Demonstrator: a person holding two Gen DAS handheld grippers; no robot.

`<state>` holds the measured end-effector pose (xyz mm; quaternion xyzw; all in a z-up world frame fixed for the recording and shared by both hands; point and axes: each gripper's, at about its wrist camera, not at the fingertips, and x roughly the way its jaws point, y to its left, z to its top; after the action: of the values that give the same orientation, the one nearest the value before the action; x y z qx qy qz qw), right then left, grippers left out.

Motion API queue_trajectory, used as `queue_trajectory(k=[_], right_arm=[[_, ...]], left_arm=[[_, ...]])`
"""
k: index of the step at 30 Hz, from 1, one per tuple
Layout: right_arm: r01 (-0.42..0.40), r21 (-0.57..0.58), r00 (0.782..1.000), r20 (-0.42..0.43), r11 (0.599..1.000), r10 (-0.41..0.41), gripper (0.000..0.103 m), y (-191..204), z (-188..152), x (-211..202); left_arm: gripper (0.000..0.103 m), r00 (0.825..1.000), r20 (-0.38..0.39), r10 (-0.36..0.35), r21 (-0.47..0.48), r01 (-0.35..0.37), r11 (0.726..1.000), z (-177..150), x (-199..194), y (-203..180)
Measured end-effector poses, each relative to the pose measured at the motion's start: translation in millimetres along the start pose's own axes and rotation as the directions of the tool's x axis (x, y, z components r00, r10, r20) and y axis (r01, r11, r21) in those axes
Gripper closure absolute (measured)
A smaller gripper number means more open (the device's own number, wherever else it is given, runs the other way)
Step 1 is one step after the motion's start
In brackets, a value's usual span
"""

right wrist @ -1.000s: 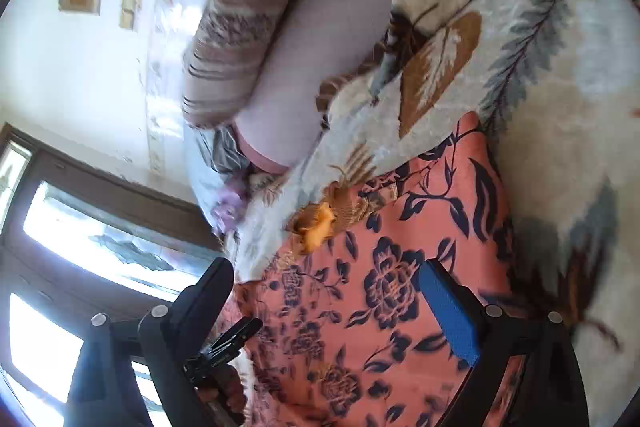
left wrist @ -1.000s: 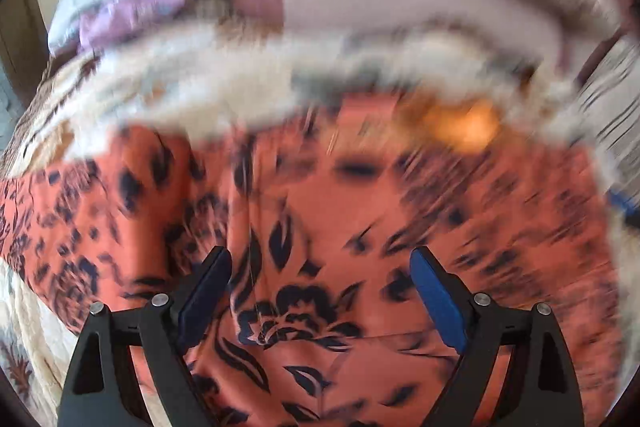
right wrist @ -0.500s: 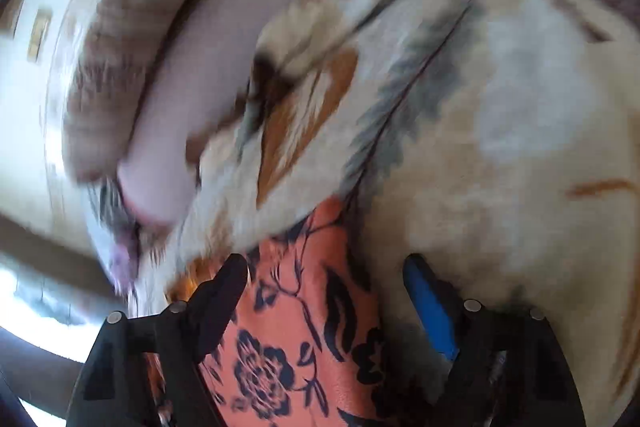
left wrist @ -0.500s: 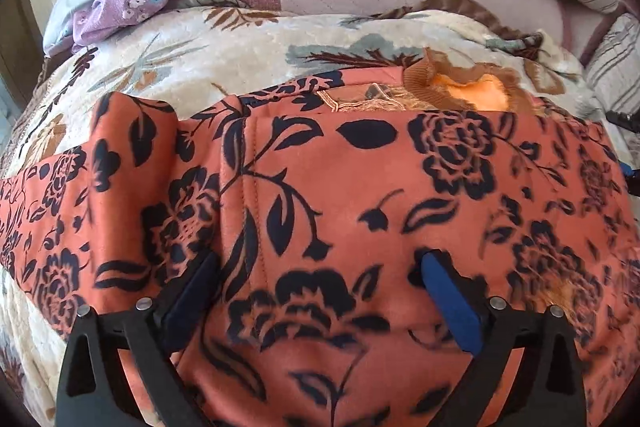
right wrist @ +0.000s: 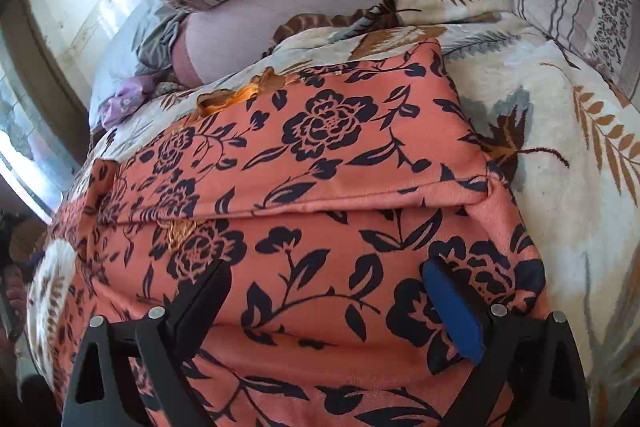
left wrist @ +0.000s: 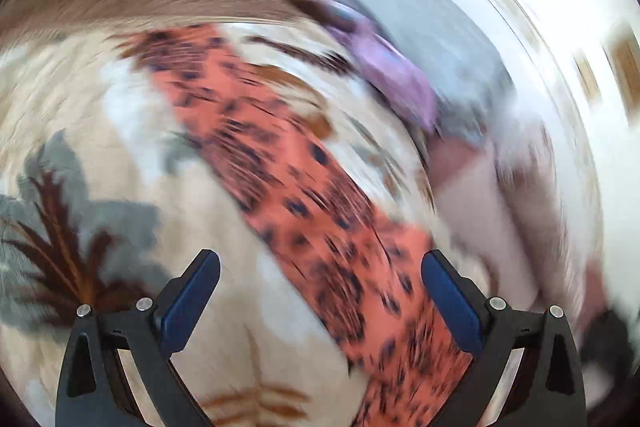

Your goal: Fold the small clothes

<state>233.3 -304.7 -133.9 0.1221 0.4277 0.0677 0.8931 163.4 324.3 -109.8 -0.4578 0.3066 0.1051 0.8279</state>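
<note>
Garment [right wrist: 320,163] of orange floral cloth lies on the bed's leaf-print blanket [right wrist: 560,155] with one flap folded over, further folds seemingly left; both grippers, left [left wrist: 320,303] and right [right wrist: 332,311], have fingers spread, gripping nothing.

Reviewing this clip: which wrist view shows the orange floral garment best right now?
The right wrist view. There the orange floral garment is sharp, fills the frame on the leaf-print blanket, and a hemmed edge lies across its middle, above the open right gripper. The left wrist view is motion-blurred: only a diagonal strip of it shows, running between the open left gripper's fingers.
</note>
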Motion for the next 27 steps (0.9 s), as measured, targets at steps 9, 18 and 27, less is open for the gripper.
queue_trajectory(k=[9, 18, 27], right_arm=[[-0.007, -0.009, 1.0, 0.005, 1.0, 0.007, 0.001, 4.3, -3.0, 7.2], [-0.019, 0.001, 1.0, 0.008, 1.0, 0.019, 0.001, 4.1, -2.2, 9.5], [-0.057, 0.025, 0.998, 0.026, 0.998, 0.056, 0.001, -1.3, -2.5, 6.8]], left_arm=[[0.004, 0.994, 0.064, 0.09, -0.182, -0.077, 0.98, 92.3, 49.9, 58.9], [0.098, 0.939, 0.004, 0.343, -0.051, -0.343, 0.938, 123.4, 74.4, 60.7], [0.098, 0.957, 0.281, 0.07, 0.628, -0.239, 0.741, -6.2, -15.8, -181.9]])
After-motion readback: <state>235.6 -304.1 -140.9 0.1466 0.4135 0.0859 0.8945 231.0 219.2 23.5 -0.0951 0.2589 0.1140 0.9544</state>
